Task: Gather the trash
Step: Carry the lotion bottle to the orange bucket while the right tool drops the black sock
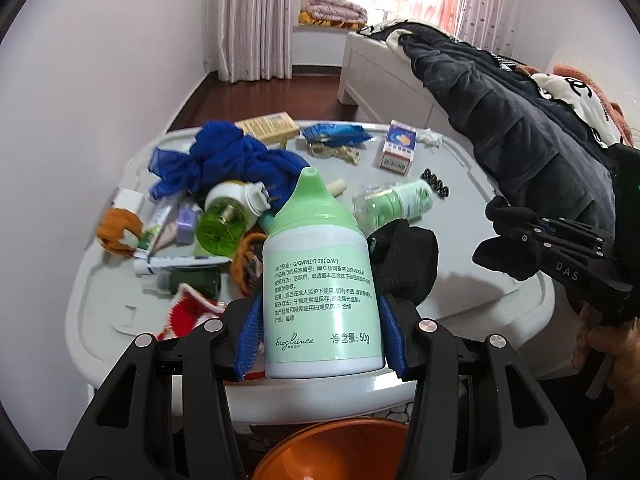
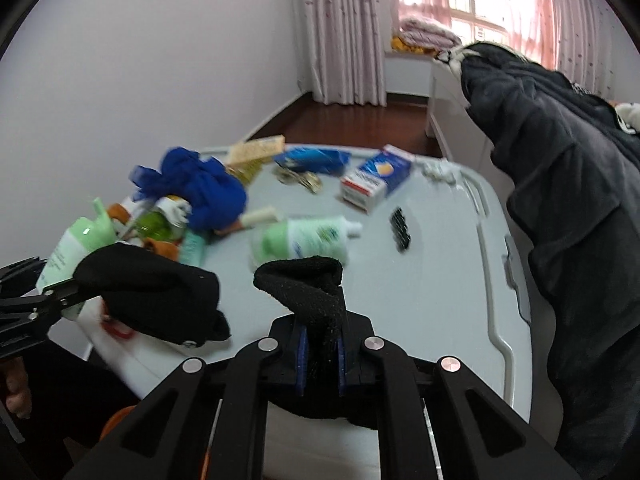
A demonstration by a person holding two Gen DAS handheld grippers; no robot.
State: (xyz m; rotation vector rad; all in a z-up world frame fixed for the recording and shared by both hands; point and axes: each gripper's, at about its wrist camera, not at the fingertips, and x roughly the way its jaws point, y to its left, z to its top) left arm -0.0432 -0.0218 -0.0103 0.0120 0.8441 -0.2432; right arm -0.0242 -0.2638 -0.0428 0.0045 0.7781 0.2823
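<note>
Left gripper (image 1: 320, 332): blue pads clamped on pale green plastic bottle with white lower band (image 1: 320, 280), held upright over near edge of white plastic table (image 1: 500, 304). Orange round bin (image 1: 336, 452) directly below, near side.

Right gripper (image 2: 322, 354): jaws narrow, pinching black fabric sock (image 2: 312, 288), lifted clear of tabletop. Second black sock (image 2: 160, 296) lies left of it, beside left gripper.

Remaining clutter, far half of table: blue mesh cloth (image 1: 224, 160), clear green liquid bottle (image 1: 224, 220), fallen green-white bottle (image 1: 396, 200), small blue-white carton (image 1: 398, 146). Dark quilted jacket (image 1: 508, 120) hangs right.
</note>
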